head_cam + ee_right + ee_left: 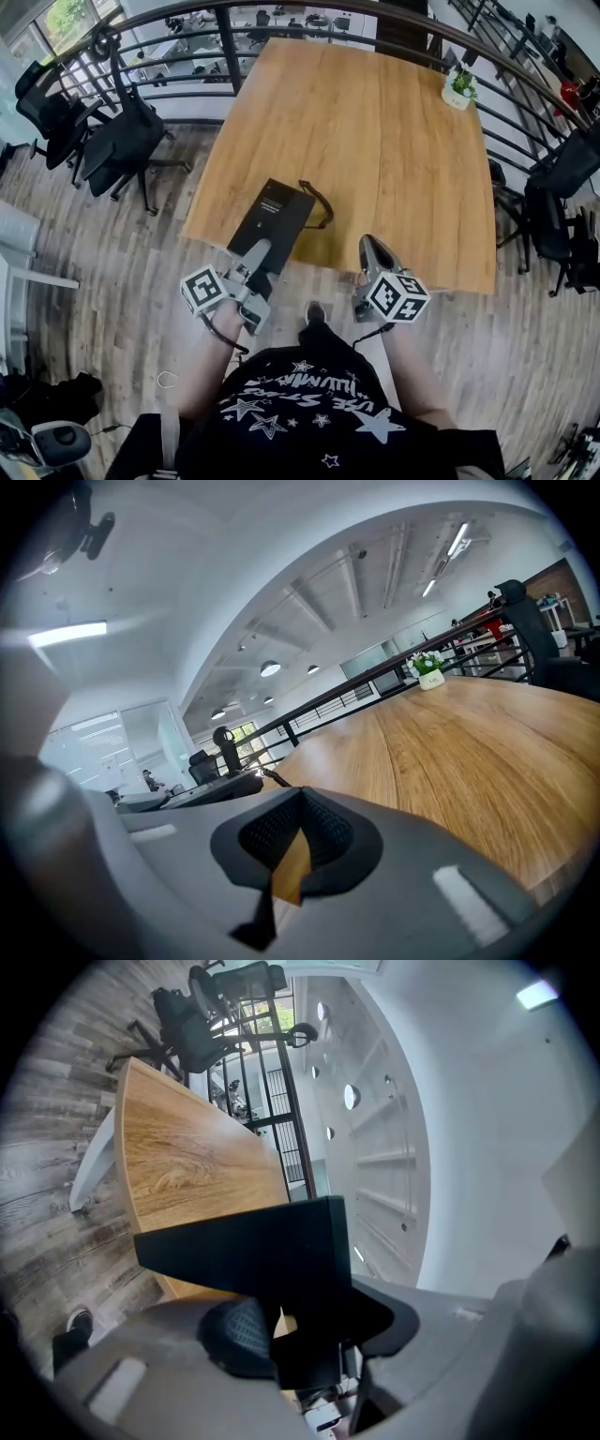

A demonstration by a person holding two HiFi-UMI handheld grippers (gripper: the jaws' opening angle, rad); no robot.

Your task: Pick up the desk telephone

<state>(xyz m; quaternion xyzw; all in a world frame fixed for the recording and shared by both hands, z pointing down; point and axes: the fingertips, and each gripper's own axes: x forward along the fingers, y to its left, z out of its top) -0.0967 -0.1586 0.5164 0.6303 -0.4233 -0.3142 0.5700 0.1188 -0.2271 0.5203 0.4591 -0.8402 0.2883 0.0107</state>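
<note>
- The only container is a small white pot (456, 97) at the far right corner of the wooden table (375, 141); it holds 1 green plant with white flowers.
- The desk telephone (277, 216) is a flat black slab at the near left part of the table, well apart from the pot. Its near end reaches over the table's near edge.
- A dark cord (320, 202) loops from the telephone's right side across the wood.
- The left gripper (259, 251) has its 2 jaws clamped on the telephone's near end. In the left gripper view the black slab fills the gap between the pads, with 1 jaw on each face, so the jaws stand partly apart, held by the slab's thickness.
- In that same view the telephone stands out in front of the table top, edge-on and tilted; I cannot tell whether its far end touches the wood.
- The right gripper (374, 245) is at the table's near edge, to the right of the telephone and apart from it. Its 2 jaws are together, with nothing between them; only a thin wedge of table shows past the pads in the right gripper view.
- Black office chairs (122, 141) stand on the floor to the left of the table, and more are on the right beside the dark railing (187, 28).
</note>
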